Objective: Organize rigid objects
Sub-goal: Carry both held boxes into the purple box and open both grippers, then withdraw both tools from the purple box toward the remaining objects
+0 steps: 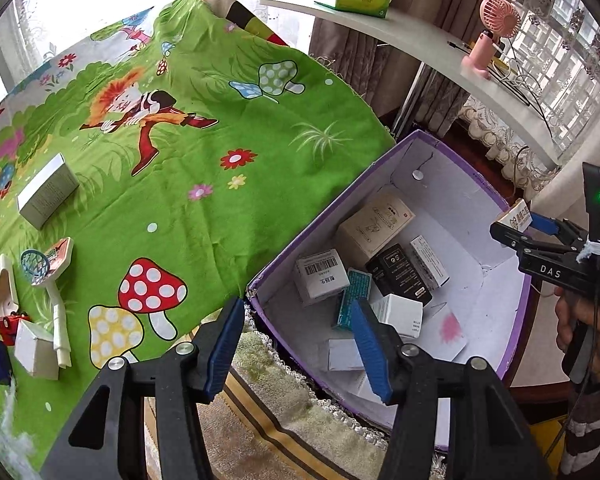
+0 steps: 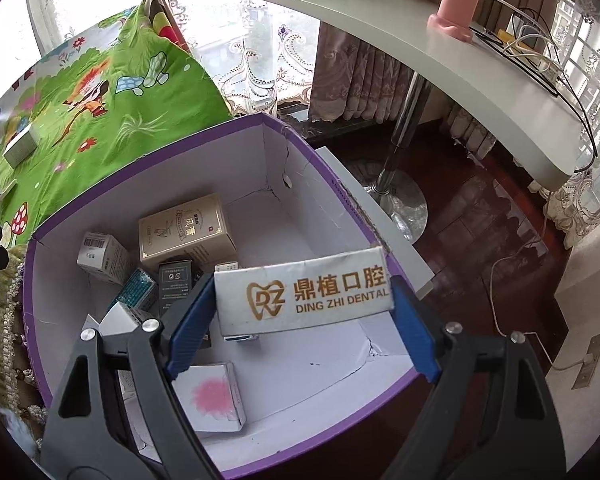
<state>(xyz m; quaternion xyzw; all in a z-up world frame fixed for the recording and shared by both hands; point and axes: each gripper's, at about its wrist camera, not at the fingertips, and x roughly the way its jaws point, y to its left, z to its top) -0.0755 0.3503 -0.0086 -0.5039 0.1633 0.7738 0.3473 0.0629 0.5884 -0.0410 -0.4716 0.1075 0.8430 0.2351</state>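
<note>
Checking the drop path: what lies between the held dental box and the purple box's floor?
Only air; the dental box hangs over bare white floor in the purple box, per the right wrist view.

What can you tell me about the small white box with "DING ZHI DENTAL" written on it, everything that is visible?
The DING ZHI DENTAL box is a small white carton, apparently cardboard, with slightly scuffed edges. Its long face carries a gold tooth logo, gold Chinese characters and the English name. The right gripper is shut on its two short ends with blue fingers. It lies roughly level, printed face toward the camera, held in the air above the purple storage box, touching nothing else.
</note>
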